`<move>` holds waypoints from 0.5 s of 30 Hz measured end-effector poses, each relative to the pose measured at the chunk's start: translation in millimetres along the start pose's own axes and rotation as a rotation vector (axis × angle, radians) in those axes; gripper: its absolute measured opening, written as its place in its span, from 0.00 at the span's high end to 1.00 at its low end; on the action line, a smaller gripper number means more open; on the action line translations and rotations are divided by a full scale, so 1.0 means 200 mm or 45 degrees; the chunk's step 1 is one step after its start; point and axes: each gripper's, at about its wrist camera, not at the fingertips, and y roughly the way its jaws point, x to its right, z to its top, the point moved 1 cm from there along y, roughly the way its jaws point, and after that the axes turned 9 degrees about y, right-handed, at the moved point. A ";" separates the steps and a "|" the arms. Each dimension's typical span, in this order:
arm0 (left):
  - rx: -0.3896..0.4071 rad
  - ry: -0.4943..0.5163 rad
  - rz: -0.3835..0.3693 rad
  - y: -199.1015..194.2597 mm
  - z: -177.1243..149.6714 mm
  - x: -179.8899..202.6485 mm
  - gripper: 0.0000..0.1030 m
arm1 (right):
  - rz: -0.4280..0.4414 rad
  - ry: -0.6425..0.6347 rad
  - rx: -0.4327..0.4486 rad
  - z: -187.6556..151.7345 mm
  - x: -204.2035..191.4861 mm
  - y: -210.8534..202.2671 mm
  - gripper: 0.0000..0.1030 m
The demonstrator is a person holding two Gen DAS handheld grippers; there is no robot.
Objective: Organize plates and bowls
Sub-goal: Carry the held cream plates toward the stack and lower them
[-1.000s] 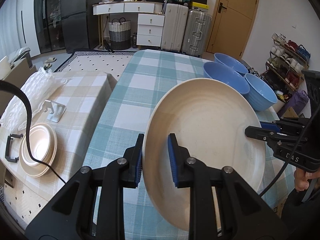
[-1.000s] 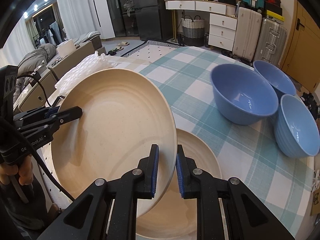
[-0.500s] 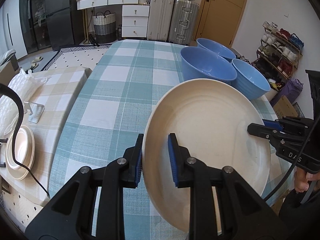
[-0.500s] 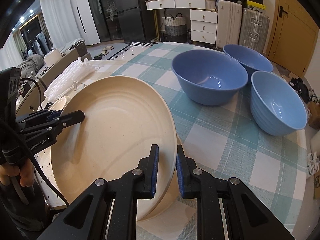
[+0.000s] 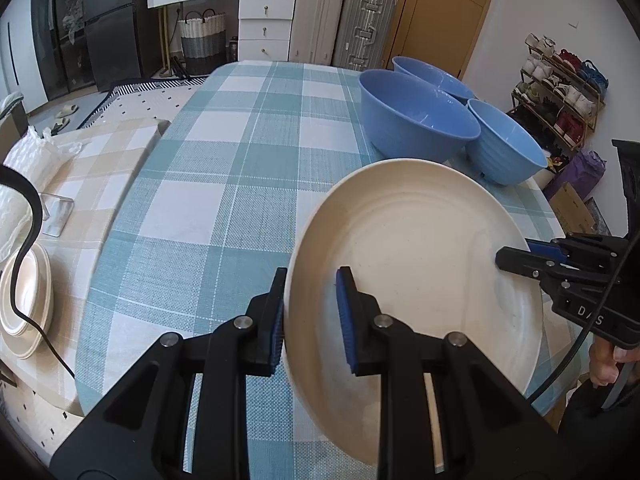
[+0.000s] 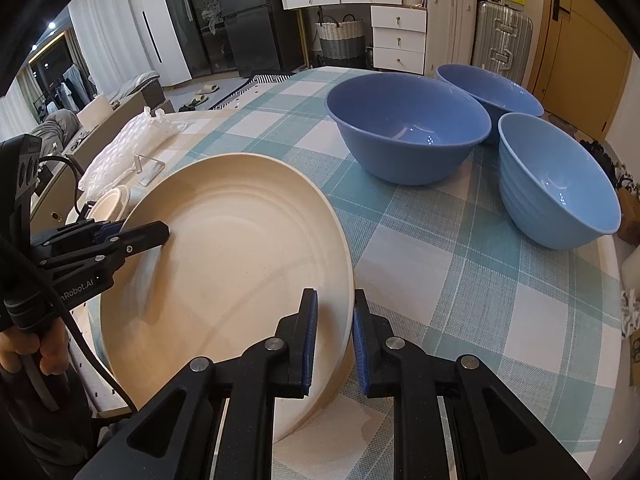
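Each wrist camera looks close along its fingers (image 5: 346,316) across the table (image 5: 224,184); both views share the cream plate (image 5: 416,248) and blue bowls (image 6: 408,132).

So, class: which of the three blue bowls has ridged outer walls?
The rightmost blue bowl, at the table's edge; the other two bowls have smooth walls.

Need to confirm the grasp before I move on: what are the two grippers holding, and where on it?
Both hold one cream plate by its rim: left gripper on the plate's left edge, right gripper on the opposite edge.
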 end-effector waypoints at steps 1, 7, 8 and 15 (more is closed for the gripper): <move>-0.004 -0.001 -0.008 0.02 0.00 0.00 0.81 | -0.004 0.004 -0.002 0.00 0.00 0.01 0.84; -0.012 0.019 -0.002 0.09 -0.03 0.00 0.81 | -0.044 0.011 -0.024 -0.01 0.00 0.08 0.84; -0.009 0.020 0.001 0.10 -0.04 0.00 0.81 | -0.038 0.015 -0.029 -0.02 0.00 0.09 0.84; -0.004 0.035 0.032 0.11 -0.04 0.01 0.80 | -0.049 0.002 -0.023 -0.02 -0.01 0.11 0.84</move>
